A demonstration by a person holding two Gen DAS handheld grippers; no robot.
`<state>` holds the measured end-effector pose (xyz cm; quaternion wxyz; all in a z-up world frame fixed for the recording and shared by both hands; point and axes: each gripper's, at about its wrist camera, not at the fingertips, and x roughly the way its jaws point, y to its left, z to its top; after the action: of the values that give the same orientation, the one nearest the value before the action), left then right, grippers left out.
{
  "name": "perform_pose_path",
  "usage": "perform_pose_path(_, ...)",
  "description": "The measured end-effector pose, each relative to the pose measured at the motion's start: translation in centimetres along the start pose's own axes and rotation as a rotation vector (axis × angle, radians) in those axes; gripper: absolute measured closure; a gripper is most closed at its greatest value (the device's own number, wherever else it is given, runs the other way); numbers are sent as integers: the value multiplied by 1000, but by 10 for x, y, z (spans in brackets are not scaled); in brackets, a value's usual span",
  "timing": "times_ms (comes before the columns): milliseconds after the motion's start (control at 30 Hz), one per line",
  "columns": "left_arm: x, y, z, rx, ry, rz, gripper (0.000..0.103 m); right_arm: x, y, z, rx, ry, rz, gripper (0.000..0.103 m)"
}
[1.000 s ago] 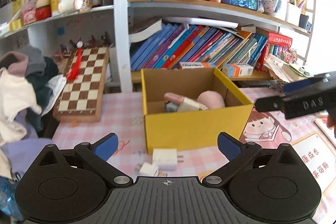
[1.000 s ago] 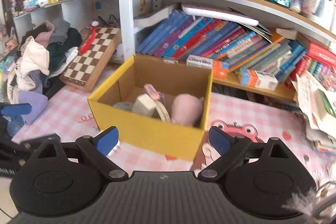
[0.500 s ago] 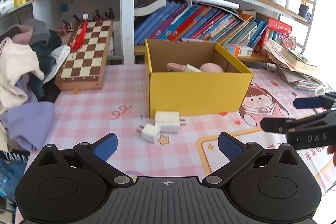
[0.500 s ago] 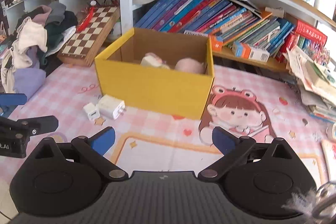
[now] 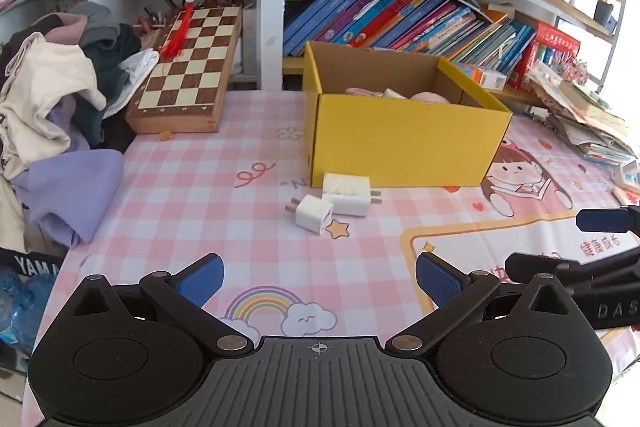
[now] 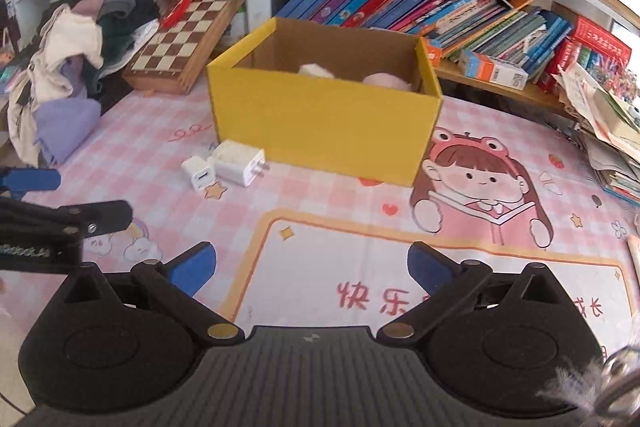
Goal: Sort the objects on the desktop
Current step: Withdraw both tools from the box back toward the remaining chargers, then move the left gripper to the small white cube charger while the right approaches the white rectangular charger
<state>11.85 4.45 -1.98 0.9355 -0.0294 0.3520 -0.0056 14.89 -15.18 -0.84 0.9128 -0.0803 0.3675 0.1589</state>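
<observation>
A yellow cardboard box (image 5: 404, 143) (image 6: 320, 131) stands open on the pink checked tablecloth, with pink and white items showing inside. Two white plug chargers lie by its front left corner: a larger charger (image 5: 348, 189) (image 6: 236, 163) and a smaller charger (image 5: 314, 213) (image 6: 198, 177). My left gripper (image 5: 318, 279) is open and empty, well back from the chargers. My right gripper (image 6: 310, 267) is open and empty too, over the cartoon mat. Each gripper shows at the side of the other's view.
A wooden chessboard (image 5: 188, 67) leans against the shelf at the back left. A heap of clothes (image 5: 56, 99) fills the left edge. Rows of books (image 5: 400, 15) line the shelf behind the box. Stacked papers (image 6: 608, 131) sit at the right.
Both grippers have pulled back and down from above the box, so the box's contents are now mostly hidden and the two chargers lie farther ahead. Both stay open.
</observation>
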Motion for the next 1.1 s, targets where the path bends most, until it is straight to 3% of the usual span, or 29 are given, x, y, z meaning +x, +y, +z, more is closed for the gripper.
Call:
perform_pose_path(333, 6, -6, -4, 95, 10, 98, 0, 13, 11, 3, -32, 6, 13, 0)
perform_pose_path(667, 20, 8, -4, 20, 68, 109, 0, 31, 12, 13, -43, 34, 42, 0)
perform_pose_path(1100, 32, 10, -2, 23, 50, 104, 0, 60, 6, 26, -66, 66, 60, 0)
